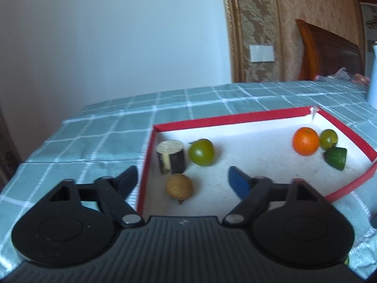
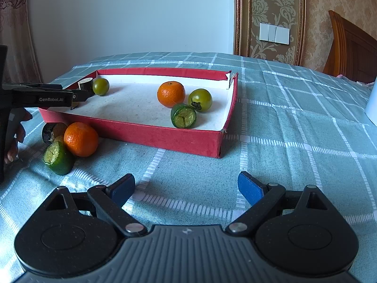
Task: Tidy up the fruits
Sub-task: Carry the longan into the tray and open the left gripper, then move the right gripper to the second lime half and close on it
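A red-walled box [image 1: 235, 118] with a white floor holds a dark cut cylinder [image 1: 171, 156], a green tomato [image 1: 202, 152] and a small brown fruit [image 1: 179, 185] at its left end. An orange [image 1: 305, 140], another green tomato [image 1: 328, 138] and a green cut piece [image 1: 335, 158] sit at its right end. My left gripper [image 1: 182, 173] is open over the left end; the brown fruit lies free between its fingers. My right gripper [image 2: 186, 186] hangs open and empty above the cloth. Outside the box lie an orange [image 2: 80, 139], a green cut piece [image 2: 59, 158] and a dark cylinder [image 2: 50, 132].
A teal checked tablecloth [image 2: 282, 129] covers the table. A white vessel [image 2: 372, 108] stands at the right edge. A person's hand [image 2: 16, 139] holds the left gripper's handle at the far left. A wooden headboard [image 2: 351, 52] rises behind the table.
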Demonstrator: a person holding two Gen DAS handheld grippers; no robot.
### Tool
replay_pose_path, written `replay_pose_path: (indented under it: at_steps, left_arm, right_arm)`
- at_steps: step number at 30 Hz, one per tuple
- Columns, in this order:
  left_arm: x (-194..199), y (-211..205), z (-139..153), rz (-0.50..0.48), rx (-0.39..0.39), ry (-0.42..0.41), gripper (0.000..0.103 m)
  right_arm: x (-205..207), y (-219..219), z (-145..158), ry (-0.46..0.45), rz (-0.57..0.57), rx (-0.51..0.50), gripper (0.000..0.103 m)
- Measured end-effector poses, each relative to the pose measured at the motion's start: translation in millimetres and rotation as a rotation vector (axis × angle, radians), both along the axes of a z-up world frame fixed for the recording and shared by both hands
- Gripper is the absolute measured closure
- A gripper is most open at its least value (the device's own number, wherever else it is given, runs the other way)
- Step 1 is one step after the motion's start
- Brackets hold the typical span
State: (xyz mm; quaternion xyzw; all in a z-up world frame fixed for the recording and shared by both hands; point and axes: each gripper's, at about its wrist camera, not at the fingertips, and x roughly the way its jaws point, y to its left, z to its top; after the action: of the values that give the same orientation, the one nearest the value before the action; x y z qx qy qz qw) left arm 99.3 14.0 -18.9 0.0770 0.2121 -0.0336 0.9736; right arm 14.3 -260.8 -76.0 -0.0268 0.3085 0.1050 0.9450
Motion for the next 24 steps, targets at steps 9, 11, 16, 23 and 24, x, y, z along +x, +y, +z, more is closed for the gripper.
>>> replay_pose_path:
  at_steps: [9, 11, 16, 23, 24]
  left_arm:
    - [-23, 18, 3, 0.04, -0.047, 0.013, 0.01]
    - [-30, 20, 4, 0.039, -0.05, 0.016, 0.009]
    - [-45, 28, 3, 0.063, -0.074, 0.03, 0.007]
    - [-52, 44, -4, 0.101, -0.111, 0.064, 0.005]
    - [-52, 47, -6, 0.104, -0.121, 0.077, 0.005]
  right_arm:
    - [0, 0, 0, 0.0, 0.0, 0.0, 0.008]
    - [0, 0, 0, 0.0, 0.0, -0.001, 0.008]
    - [0, 1, 0, 0.001, 0.0, -0.004, 0.008]
    - [0, 2, 0, 0.001, 0.0, -0.009, 0.008]
    - [1, 2, 0, 0.001, 0.0, -0.01, 0.008]
